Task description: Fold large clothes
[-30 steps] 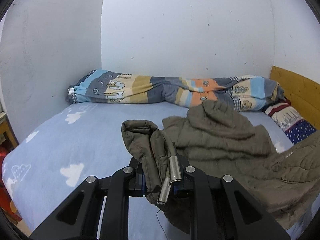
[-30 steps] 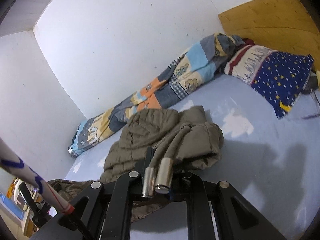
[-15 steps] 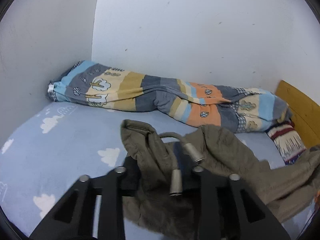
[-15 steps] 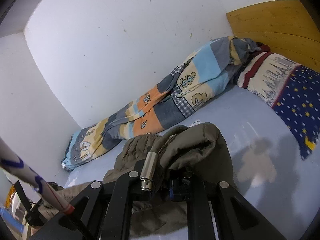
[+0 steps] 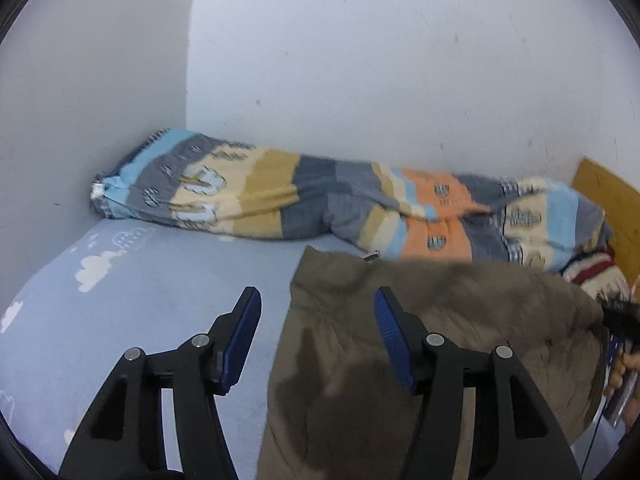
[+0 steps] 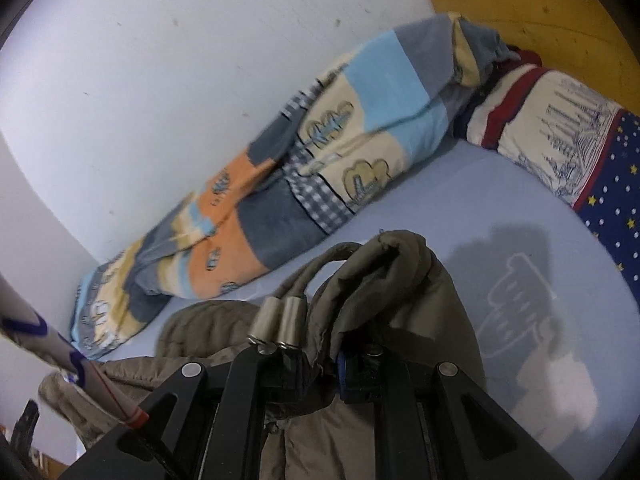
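An olive-brown padded jacket (image 5: 432, 320) lies on the light blue bed sheet (image 5: 160, 292). My left gripper (image 5: 316, 332) is open and empty, its blue-padded jaws wide apart above the jacket's left edge. My right gripper (image 6: 316, 364) is shut on a bunched edge of the jacket (image 6: 384, 280), with two metal-tipped drawcords (image 6: 280, 320) hanging over it. In the left wrist view the right gripper (image 5: 624, 320) shows at the jacket's far right edge.
A rolled patchwork quilt (image 5: 320, 200) lies along the white wall; it also shows in the right wrist view (image 6: 320, 160). A starry pillow (image 6: 580, 148) lies by the wooden headboard (image 6: 540, 20). A white sleeve (image 6: 60, 352) crosses the lower left.
My left gripper has opened and let go of the jacket, which now lies spread on the bed. Both grippers have moved toward the wall. The right stays shut on the jacket.
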Demonstrator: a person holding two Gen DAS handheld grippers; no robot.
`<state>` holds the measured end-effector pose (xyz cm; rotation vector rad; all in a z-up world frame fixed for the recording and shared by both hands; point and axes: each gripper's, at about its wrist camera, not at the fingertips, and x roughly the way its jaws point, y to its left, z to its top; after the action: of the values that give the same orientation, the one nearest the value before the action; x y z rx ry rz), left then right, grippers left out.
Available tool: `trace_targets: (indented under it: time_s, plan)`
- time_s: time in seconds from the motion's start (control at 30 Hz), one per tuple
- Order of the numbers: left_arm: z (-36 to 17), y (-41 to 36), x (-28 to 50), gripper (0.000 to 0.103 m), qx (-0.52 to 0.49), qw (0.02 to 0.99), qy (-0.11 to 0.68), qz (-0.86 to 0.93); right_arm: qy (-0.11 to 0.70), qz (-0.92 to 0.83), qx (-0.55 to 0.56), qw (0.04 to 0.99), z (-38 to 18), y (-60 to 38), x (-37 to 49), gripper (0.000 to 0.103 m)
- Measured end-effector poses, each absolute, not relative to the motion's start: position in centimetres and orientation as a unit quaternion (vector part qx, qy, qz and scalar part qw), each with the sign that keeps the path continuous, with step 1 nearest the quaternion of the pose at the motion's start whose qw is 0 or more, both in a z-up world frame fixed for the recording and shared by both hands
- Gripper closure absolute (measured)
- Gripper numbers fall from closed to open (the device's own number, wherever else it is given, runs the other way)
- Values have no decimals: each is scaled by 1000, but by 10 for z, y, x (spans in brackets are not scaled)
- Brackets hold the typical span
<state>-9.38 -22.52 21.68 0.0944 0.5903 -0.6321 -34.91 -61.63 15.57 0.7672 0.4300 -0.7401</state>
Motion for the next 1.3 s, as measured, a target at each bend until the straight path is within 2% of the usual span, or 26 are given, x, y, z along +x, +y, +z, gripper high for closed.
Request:
trace_targets:
  time_s: [0.23,0.43,0.63,0.8,1.07,1.3]
  plan:
    - [153,-305,-98,45,115,876,327,-336,242,-361,372,820,125,-643,-321,90]
    - [107,-345,-82,45,153,865,360,-314,207,-299,450,816,124,-658,-339,67]
    - [91,-353,-66,45,150,866,370,-301,193,-274,379,862,161,-637,-367,56]
    - [84,-363,-63,45,164,867,366,-295,269,-265,303,875,142,-617,-344,56]
    - [68,-379,-50,42,170,866,368,-294,379,-295,235,845,67,-623,-300,59]
    - [67,-387,-43,41,193,848,408,-276,407,-303,249,825,51,-638,-288,59]
